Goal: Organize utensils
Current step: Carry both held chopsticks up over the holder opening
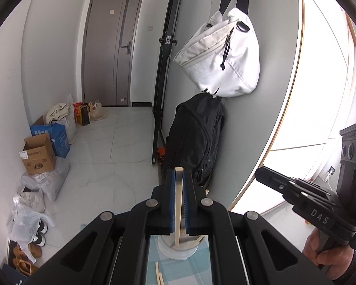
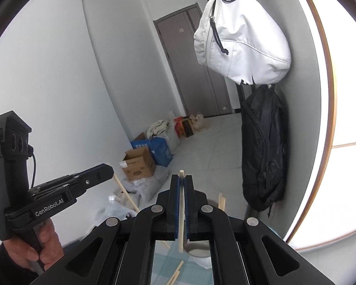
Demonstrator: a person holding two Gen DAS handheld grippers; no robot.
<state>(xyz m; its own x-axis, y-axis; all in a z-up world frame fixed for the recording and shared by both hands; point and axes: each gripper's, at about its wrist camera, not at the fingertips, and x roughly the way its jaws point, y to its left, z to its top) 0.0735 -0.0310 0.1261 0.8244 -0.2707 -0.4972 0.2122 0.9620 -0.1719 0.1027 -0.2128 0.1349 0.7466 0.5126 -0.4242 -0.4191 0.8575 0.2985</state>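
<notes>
My left gripper is shut on a wooden chopstick held upright; its lower end reaches into a white cup on a blue checked cloth. More chopsticks lean in the cup. My right gripper is shut on a pale chopstick, also upright, with its lower end beside the white cup. Loose chopsticks lie on the cloth, and they also show in the left wrist view. Each gripper shows in the other's view: the right one and the left one.
A white bag and a black backpack hang on the grey wall ahead. Cardboard boxes, plastic bags and shoes line the floor at the left. A grey door stands at the back.
</notes>
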